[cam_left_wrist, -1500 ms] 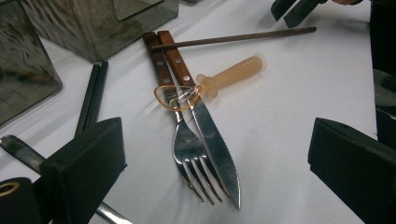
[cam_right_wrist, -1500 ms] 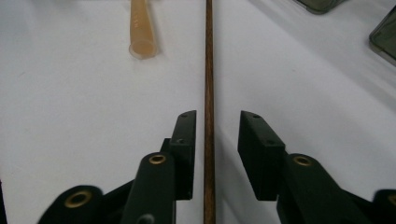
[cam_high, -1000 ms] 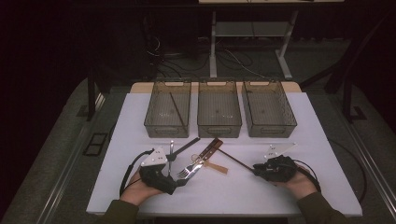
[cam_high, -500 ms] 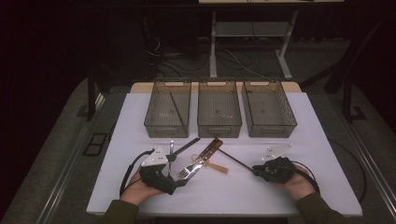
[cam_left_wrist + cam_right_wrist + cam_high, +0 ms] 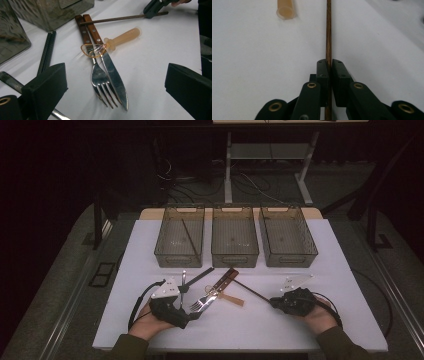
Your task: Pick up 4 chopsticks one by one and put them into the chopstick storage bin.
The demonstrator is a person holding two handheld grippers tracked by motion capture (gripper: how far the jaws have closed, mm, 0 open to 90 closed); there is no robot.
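A thin brown chopstick (image 5: pixel 250 291) lies on the white table (image 5: pixel 320 270), slanting from the cutlery pile toward the right. My right gripper (image 5: pixel 274 302) is shut on its near end. In the right gripper view the pads (image 5: pixel 322 72) press the stick (image 5: pixel 328 30) from both sides; the jaws have just been closing on it. My left gripper (image 5: pixel 189 314) rests on the table at the left, open. Ahead of its wide jaws (image 5: pixel 116 85) lie a wooden-handled fork (image 5: pixel 100 75) and knife (image 5: pixel 113 72) side by side.
Three clear bins (image 5: pixel 235 251) stand in a row at the back; the left one (image 5: pixel 167 251) holds a dark stick. An amber plastic utensil (image 5: pixel 122 37), a pair of black chopsticks (image 5: pixel 47 50) and a metal utensil handle (image 5: pixel 183 282) lie beside the fork.
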